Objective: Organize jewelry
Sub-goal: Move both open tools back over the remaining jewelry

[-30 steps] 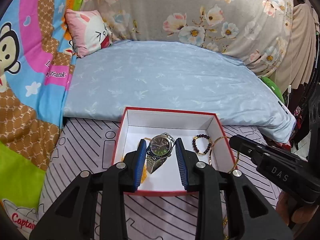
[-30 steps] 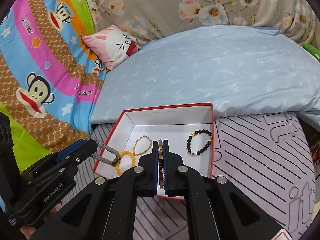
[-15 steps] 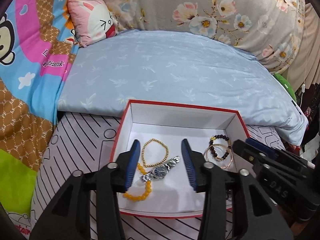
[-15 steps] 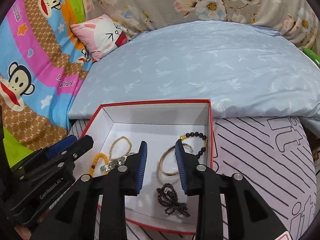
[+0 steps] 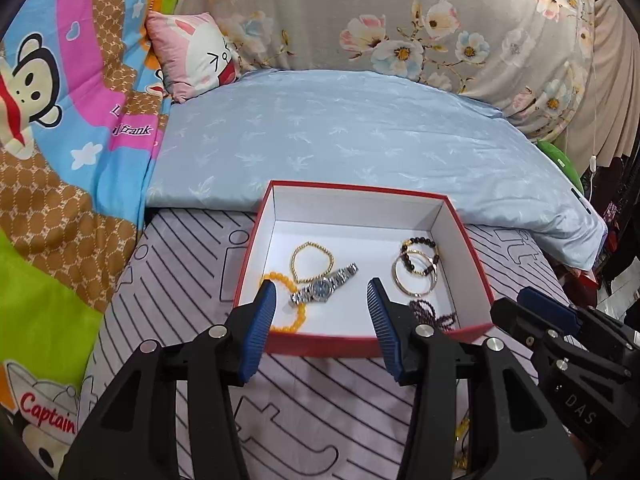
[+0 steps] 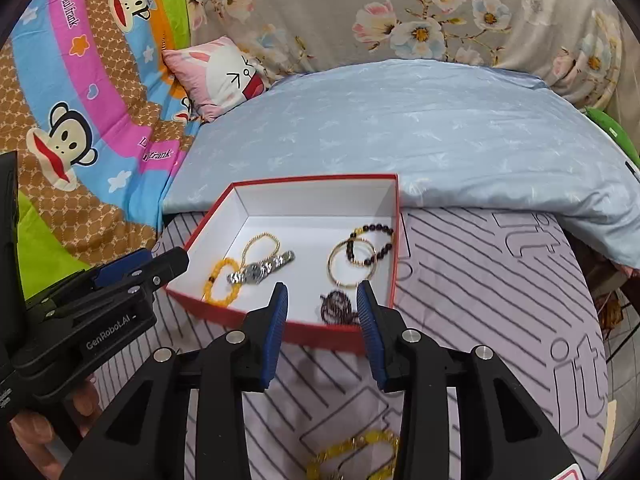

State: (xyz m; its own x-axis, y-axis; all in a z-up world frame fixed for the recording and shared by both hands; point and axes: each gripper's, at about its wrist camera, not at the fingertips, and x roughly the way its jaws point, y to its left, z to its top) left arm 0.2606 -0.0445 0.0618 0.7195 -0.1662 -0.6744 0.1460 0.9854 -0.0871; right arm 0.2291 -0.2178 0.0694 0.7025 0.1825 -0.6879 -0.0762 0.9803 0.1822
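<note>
Bed setting. Pale blue sheet (image 5: 360, 136) across centre frame; grey floral cover (image 5: 400, 20) along top. Monkey-print quilt (image 5: 60, 120) fills left side. Pink bunny pillow (image 5: 196, 60) upper left. Lavender striped mat (image 6: 500, 280) below.

We list one lilac sheet with dark line print (image 5: 192, 264) covering the bed. Behind it we find a pale blue quilt with a faint leaf pattern (image 5: 352, 136), folded. We count one pink cushion with a cartoon rabbit face (image 6: 224, 76) at the back left, against a grey floral cloth (image 6: 400, 8). Along the left we note a bright monkey-print blanket (image 6: 80, 120).
</note>
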